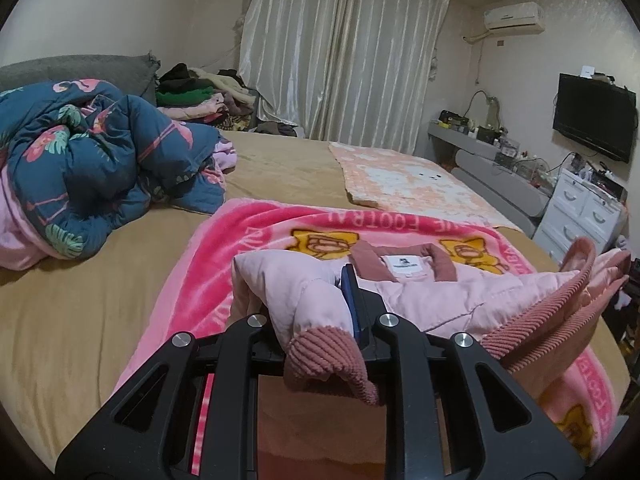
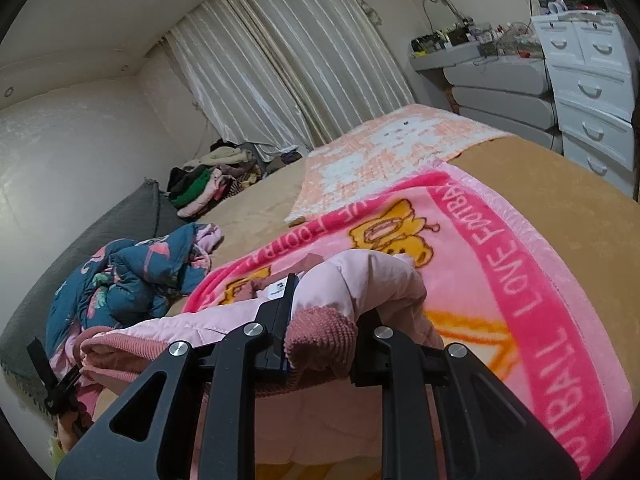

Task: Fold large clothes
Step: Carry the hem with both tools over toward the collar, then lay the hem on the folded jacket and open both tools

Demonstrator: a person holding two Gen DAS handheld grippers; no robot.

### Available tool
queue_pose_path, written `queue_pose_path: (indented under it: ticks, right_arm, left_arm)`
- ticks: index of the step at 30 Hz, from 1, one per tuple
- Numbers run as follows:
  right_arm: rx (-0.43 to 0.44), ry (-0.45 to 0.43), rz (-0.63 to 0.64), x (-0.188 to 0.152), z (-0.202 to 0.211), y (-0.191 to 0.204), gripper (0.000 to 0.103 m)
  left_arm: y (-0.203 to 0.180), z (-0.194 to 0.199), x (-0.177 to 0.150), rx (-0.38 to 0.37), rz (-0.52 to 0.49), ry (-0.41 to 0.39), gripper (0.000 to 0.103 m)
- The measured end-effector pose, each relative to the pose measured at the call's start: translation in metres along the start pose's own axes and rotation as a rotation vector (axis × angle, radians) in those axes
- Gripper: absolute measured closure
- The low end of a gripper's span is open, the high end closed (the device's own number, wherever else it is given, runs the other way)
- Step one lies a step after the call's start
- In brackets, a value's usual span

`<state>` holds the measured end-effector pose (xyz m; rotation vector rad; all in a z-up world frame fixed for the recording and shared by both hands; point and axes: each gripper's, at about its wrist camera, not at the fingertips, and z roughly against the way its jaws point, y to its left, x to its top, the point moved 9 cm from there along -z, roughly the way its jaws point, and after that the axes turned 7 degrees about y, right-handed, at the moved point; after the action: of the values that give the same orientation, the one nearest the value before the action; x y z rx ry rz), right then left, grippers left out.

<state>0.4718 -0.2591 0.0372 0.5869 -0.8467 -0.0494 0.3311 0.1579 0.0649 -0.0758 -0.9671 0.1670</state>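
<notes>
A pale pink padded jacket [image 1: 436, 300] with dusty-rose ribbed trim lies on a bright pink cartoon blanket [image 1: 224, 264] on the bed. Its collar with a white label [image 1: 404, 266] faces away from me. My left gripper [image 1: 316, 312] is shut on a bunched fold of the jacket, and a ribbed edge [image 1: 328, 360] hangs out between the fingers. My right gripper [image 2: 324, 320] is shut on another bunched part of the jacket [image 2: 360, 280], with ribbed trim [image 2: 320, 336] between its fingers. Both held parts are lifted off the blanket [image 2: 520, 280]. The left gripper's black frame [image 2: 52, 380] shows at the right wrist view's left edge.
A crumpled blue flowered duvet [image 1: 92, 168] lies on the tan sheet [image 1: 80, 300] to the left. A pile of clothes [image 1: 196, 96] sits by the curtain. A peach blanket [image 1: 416, 184] lies beyond. White drawers [image 1: 580, 216] and a wall TV [image 1: 592, 116] stand to the right.
</notes>
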Motion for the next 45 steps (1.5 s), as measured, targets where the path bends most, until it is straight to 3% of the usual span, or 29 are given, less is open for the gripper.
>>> queue_pose_path:
  ticks: [6, 10, 15, 18, 20, 21, 22, 23, 24, 27, 30, 32, 33, 35, 37, 41, 45]
  right_arm:
    - [-0.041, 0.067, -0.006, 0.004, -0.046, -0.012, 0.084]
    - [-0.01, 0.124, -0.098, 0.009, -0.077, -0.027, 0.083]
    - [-0.062, 0.167, -0.126, 0.007, -0.116, -0.04, 0.083]
    - [-0.028, 0.184, -0.189, 0.004, -0.13, -0.047, 0.079]
    - [0.038, 0.191, -0.272, 0.003, -0.132, -0.052, 0.073]
    - [0.106, 0.189, -0.332, 0.003, -0.131, -0.053, 0.06]
    - [0.17, 0.185, -0.374, 0.004, -0.128, -0.05, 0.032]
    - [0.23, 0.176, -0.417, 0.005, -0.122, -0.048, 0.021]
    - [0.246, 0.164, -0.432, 0.007, -0.115, -0.046, 0.015]
    - [0.264, 0.074, -0.371, 0.007, -0.082, -0.035, 0.014]
    - [0.169, 0.021, -0.294, -0.01, -0.057, -0.035, 0.009]
    - [0.076, 0.004, -0.231, -0.027, -0.047, -0.037, 0.009]
    - [0.043, -0.004, -0.202, -0.037, -0.043, -0.037, 0.008]
    - [0.001, -0.016, -0.16, -0.054, -0.038, -0.039, 0.008]
    - [-0.042, -0.007, -0.12, -0.068, -0.039, -0.04, 0.008]
    - [-0.137, 0.011, 0.021, -0.069, -0.04, -0.035, 0.008]
    - [-0.274, -0.004, 0.206, -0.073, -0.043, -0.03, 0.006]
  left_arm:
    - [0.009, -0.043, -0.006, 0.017, 0.006, 0.028, 0.089]
    - [0.013, -0.074, -0.008, 0.026, -0.015, 0.069, 0.089]
    - [0.016, -0.108, -0.011, 0.023, -0.025, 0.107, 0.089]
    - [0.02, -0.125, -0.016, 0.013, -0.008, 0.138, 0.088]
    - [0.022, -0.131, -0.018, 0.002, 0.02, 0.15, 0.088]
    - [0.023, -0.133, -0.019, -0.002, 0.027, 0.153, 0.088]
    - [0.023, -0.135, -0.019, -0.006, 0.03, 0.157, 0.088]
    - [0.023, -0.136, -0.02, -0.012, 0.034, 0.162, 0.088]
    - [0.024, -0.138, -0.02, -0.017, 0.042, 0.169, 0.087]
    - [0.022, -0.137, -0.018, -0.043, 0.069, 0.175, 0.081]
    - [0.016, -0.129, -0.014, -0.07, 0.082, 0.171, 0.069]
    - [0.011, -0.121, -0.01, -0.074, 0.087, 0.156, 0.054]
    - [0.007, -0.118, -0.009, -0.074, 0.088, 0.15, 0.04]
    - [0.0, -0.108, -0.006, -0.063, 0.069, 0.129, 0.029]
    - [-0.007, -0.091, 0.001, -0.02, 0.034, 0.085, 0.011]
    - [-0.017, -0.061, 0.01, 0.005, -0.018, 0.019, 0.009]
    - [-0.015, -0.045, 0.003, 0.048, -0.028, 0.006, 0.009]
